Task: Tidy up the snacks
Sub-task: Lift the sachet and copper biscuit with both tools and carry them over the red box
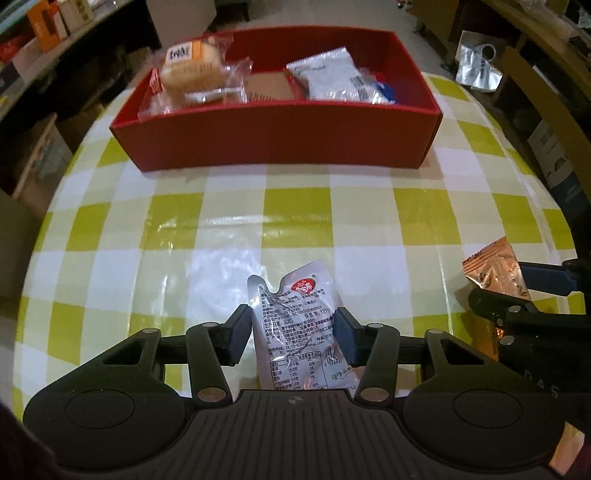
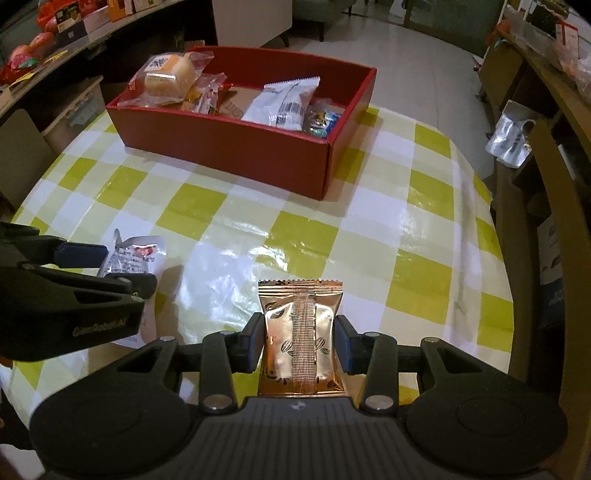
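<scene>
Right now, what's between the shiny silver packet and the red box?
Nothing: only bare checked tablecloth between the silver packet and red box, in the left wrist view.

- My feeds are dim and warm; overhead light glares white off the glossy checked tablecloth [image 1: 229, 258].
- Fisheye bends the table edges; corners fall dark.
- Background shelves [image 2: 55, 22] look soft, slightly blurred.

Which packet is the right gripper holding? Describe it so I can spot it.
On the checked tablecloth, nearer than the red box, the right gripper is shut on a copper foil packet. Unlike the silver pouch beside it, it shows dark seed drawings.
</scene>
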Motion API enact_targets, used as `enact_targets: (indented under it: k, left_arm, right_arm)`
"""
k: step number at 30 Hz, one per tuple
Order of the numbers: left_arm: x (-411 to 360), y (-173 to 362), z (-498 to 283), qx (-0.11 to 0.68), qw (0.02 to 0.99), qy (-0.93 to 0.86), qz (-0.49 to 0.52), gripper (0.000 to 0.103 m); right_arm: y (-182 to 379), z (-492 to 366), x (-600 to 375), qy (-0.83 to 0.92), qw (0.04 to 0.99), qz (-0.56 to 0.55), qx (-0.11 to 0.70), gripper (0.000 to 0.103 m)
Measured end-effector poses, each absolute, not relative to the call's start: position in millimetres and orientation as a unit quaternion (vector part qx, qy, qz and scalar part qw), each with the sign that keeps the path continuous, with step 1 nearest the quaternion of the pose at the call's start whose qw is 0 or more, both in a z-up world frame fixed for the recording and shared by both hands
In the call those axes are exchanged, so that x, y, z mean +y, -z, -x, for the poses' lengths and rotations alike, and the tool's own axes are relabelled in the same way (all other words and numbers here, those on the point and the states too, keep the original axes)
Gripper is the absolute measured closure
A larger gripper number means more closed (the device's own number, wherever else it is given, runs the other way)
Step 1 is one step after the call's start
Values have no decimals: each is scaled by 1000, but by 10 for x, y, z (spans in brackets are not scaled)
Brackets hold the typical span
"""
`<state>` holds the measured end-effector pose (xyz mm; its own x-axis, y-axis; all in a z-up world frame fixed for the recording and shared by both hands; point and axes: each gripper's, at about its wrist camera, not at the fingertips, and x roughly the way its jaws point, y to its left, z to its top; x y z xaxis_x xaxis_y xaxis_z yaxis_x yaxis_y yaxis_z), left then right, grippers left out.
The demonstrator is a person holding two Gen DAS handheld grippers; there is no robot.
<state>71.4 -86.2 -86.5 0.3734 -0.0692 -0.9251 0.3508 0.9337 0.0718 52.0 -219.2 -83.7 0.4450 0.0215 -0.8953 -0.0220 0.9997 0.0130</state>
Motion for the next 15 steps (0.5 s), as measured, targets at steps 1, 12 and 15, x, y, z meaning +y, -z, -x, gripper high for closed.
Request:
enact_targets:
  k: [1,12,15]
  left_arm:
    - [-865,843,-708,540,821,129,-131,46]
    - [-858,680,-705,497,845,121,-155,46]
    - [-850,642,-712,487,851,118,-158,46]
  right_arm:
    - [821,-521,-2182,-13,852,1,524,53]
    - [702,-591,-2128,-11,861,2,508,53]
    - [666,-616,-2099,-13,864,4,503,53]
